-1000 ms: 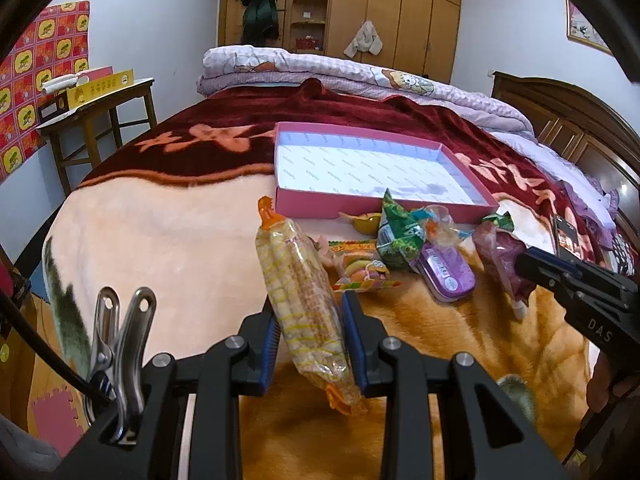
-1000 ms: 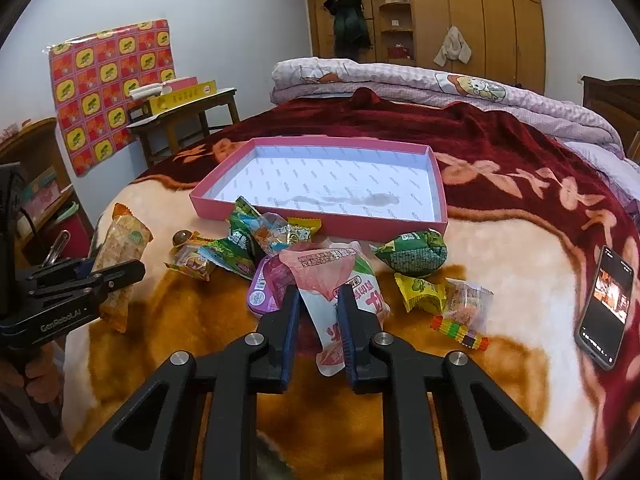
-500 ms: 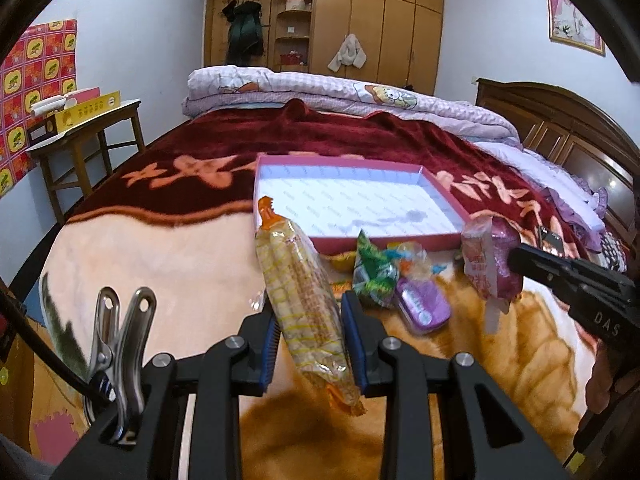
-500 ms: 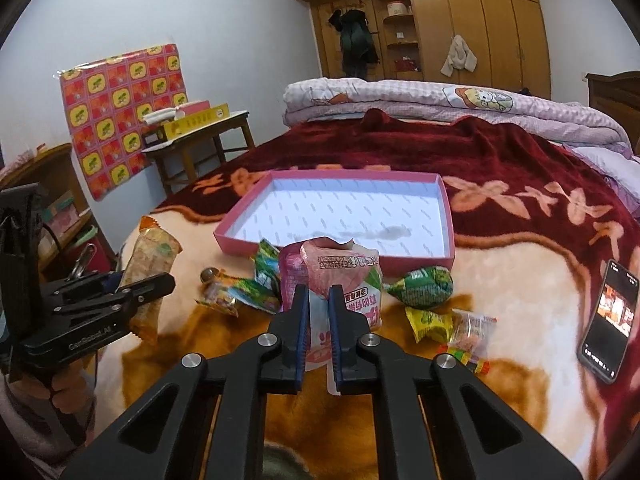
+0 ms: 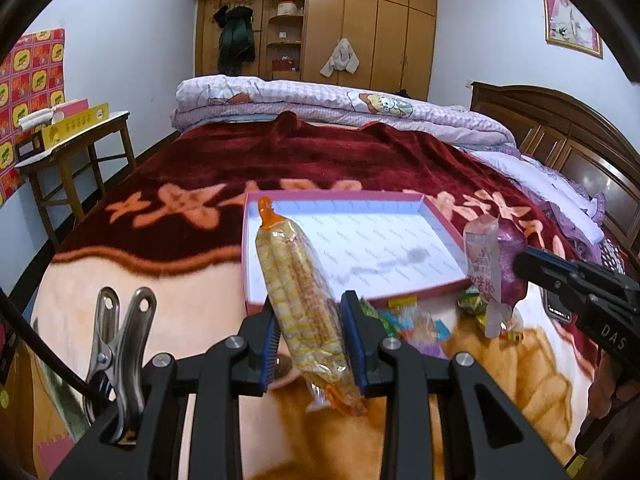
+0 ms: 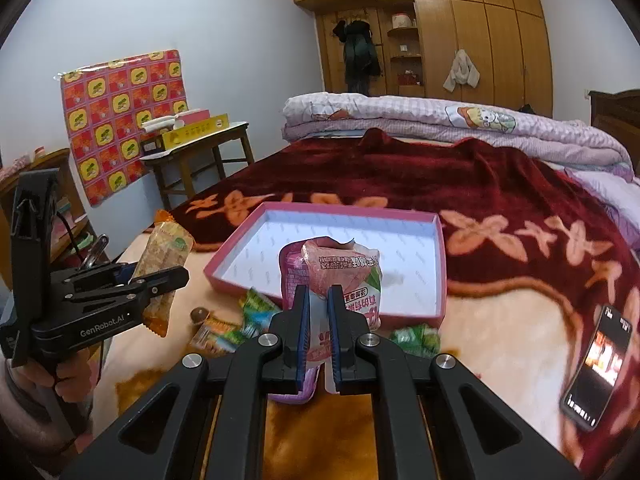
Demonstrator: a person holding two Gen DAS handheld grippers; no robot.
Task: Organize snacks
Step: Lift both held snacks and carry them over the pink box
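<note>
Left tool (image 5: 311, 334) is clamping a long corn-patterned snack pack (image 5: 298, 280) at its lower half; the pack is tilting up-left from between the fingers, its orange top end overlapping the near left corner of the pink tray (image 5: 256, 308) at frame centre. In the right view this tool (image 6: 160, 280) is sitting at left, pack (image 6: 162, 264) sticking up out of it.

Right tool (image 6: 318, 334) is closing nearly all the way on a pink pouch (image 6: 340, 272), which is standing upright between the fingers, in front of the tray's (image 6: 438, 276) near edge, above the bed. In the left view the pouch (image 5: 486, 260) is hanging at right, at the tray's right corner.

Loose snacks (image 6: 256, 316) are lying on the blanket (image 6: 500, 336) just below the tray. A phone (image 6: 598, 364) is lying at lower right.
</note>
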